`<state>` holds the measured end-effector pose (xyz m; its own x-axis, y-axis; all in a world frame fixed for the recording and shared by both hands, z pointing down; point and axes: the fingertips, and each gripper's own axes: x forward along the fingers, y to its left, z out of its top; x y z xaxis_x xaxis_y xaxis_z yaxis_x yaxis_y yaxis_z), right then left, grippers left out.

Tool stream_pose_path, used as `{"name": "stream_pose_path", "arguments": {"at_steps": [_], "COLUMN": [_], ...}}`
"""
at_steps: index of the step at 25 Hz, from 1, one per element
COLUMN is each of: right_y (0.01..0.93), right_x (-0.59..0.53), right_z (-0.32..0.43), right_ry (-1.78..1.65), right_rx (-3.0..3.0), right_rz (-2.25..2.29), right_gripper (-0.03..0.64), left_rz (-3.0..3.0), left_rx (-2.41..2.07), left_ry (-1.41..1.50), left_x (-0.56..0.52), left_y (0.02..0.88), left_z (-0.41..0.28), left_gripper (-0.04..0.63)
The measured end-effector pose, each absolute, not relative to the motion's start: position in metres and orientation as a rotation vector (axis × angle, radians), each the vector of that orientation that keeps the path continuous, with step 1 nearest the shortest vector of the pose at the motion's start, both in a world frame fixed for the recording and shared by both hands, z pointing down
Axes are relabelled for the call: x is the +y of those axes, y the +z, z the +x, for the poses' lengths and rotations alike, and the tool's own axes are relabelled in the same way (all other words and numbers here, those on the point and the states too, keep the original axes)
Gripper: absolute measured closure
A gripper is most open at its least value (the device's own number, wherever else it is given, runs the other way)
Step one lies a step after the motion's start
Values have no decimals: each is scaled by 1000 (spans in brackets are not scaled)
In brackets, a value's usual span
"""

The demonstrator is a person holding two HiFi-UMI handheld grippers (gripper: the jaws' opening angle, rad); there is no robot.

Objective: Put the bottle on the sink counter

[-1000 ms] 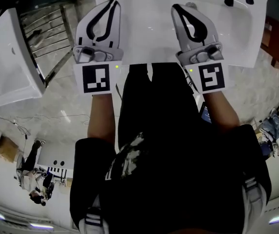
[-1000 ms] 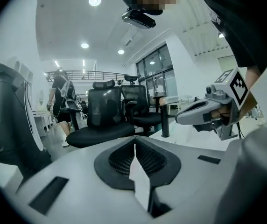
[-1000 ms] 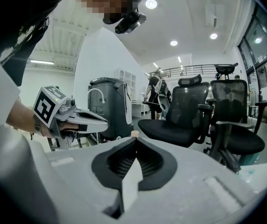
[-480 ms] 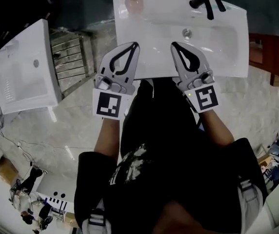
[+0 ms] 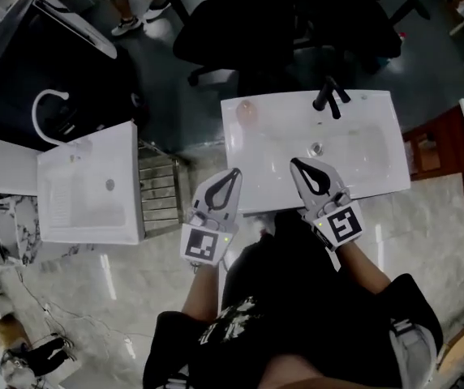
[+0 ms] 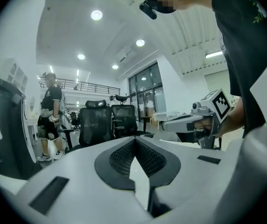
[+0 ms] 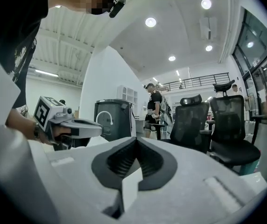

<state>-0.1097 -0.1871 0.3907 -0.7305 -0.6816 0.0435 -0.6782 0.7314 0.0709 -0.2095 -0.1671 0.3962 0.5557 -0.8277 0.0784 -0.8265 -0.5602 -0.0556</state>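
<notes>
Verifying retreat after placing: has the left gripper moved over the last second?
Yes. The left gripper has drawn back toward the person: its tip reached about level with the faucet, and now it crosses only the front edge of the sink.

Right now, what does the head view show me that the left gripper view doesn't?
Head view only: the white rectangular sink counter, its black faucet, and the small pinkish bottle sitting on the counter's far left corner. It also shows a second white sink off to the left.
Left gripper view only: round ceiling lights and tall windows.
Both: the black office chairs, plus the left claw and right claw, each shut and empty.
</notes>
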Motion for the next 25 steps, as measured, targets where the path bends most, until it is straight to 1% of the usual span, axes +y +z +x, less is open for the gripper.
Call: {"name": "stream_pose_path", "arguments": {"at_steps": [3, 12, 17, 21, 25], "right_y": [379, 360, 351, 341, 333], "right_x": [-177, -161, -170, -173, -178], "right_z": [-113, -81, -51, -32, 5], "right_ry": [-211, -90, -112, -165, -171], "right_rx": [-2824, -2829, -2842, -2859, -2863], "right_rz": [1089, 1185, 1280, 1232, 1214], "right_gripper": [621, 621, 621, 621, 621], "left_rz": [-2731, -2852, -2799, -2798, -2826], "left_rx": [1435, 1444, 1398, 1416, 1339], "left_ry": [-118, -139, -274, -286, -310], "left_x": [-165, -133, -135, -141, -147], "left_y": [380, 397, 414, 410, 404], "left_z": [-211, -192, -183, -155, -103], "left_gripper": [580, 580, 580, 580, 580]}}
